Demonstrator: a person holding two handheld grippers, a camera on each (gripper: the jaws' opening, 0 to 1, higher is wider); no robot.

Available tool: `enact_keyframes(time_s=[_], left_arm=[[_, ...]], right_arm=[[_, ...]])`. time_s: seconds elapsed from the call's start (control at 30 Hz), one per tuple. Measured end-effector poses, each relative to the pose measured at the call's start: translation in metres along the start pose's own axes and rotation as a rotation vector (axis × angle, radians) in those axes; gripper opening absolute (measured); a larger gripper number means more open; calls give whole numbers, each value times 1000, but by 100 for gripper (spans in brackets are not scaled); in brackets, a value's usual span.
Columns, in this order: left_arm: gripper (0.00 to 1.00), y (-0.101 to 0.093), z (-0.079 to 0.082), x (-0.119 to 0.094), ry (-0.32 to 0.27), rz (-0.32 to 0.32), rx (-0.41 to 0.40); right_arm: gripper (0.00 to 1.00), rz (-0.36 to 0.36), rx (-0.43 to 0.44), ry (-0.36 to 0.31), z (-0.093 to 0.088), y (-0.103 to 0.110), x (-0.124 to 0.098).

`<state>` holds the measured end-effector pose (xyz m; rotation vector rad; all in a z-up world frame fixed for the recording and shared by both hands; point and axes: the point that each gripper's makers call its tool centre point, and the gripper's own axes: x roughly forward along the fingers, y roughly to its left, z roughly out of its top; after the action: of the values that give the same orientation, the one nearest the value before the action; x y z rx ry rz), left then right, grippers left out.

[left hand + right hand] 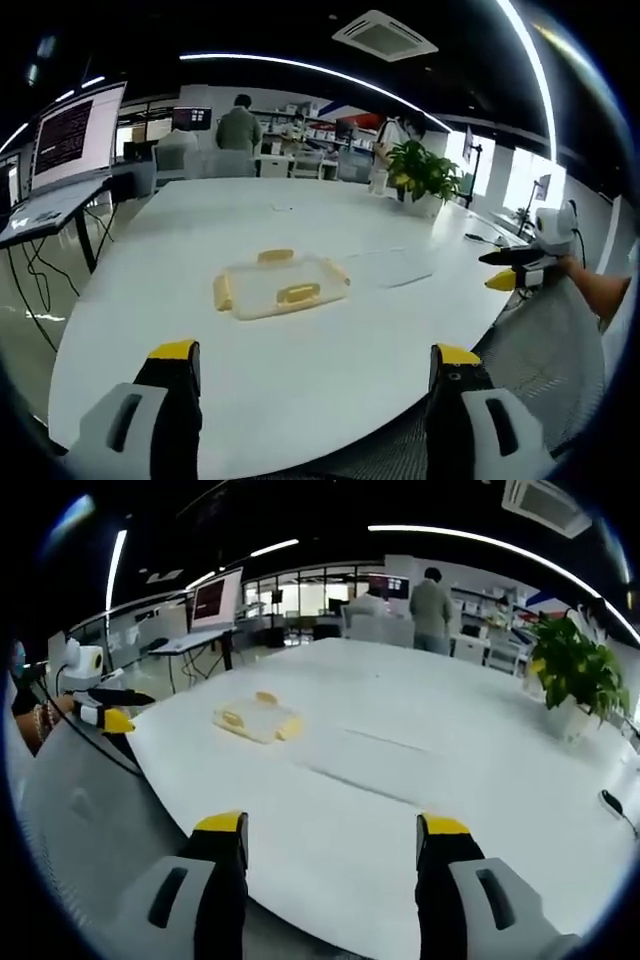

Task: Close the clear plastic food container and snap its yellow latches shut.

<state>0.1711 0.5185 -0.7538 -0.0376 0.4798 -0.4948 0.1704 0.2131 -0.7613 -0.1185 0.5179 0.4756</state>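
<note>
Left gripper (312, 365) jaws spread, empty, held back at near edge of white table (300, 400). Right gripper (330, 830) likewise spread, empty, off table's edge. Container (281, 286) lies mid-table, well apart from both, lid seemingly resting on top. Yellow latches (299, 293) look splayed outward, unsnapped, though small in view. Judgement: task barely begun; approach, lid press, every latch left.

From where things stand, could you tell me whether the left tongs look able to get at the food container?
Probably yes. The left tongs are open and point at the container, with bare white table between them. They would need to move forward.
</note>
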Motion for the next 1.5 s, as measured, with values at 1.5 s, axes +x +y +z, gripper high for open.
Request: enact_keyframes(time_s=[1.5], left_arm=[[95, 87, 21, 98, 511, -408, 708]], right_arm=[[64, 485, -778, 259, 89, 56, 158]])
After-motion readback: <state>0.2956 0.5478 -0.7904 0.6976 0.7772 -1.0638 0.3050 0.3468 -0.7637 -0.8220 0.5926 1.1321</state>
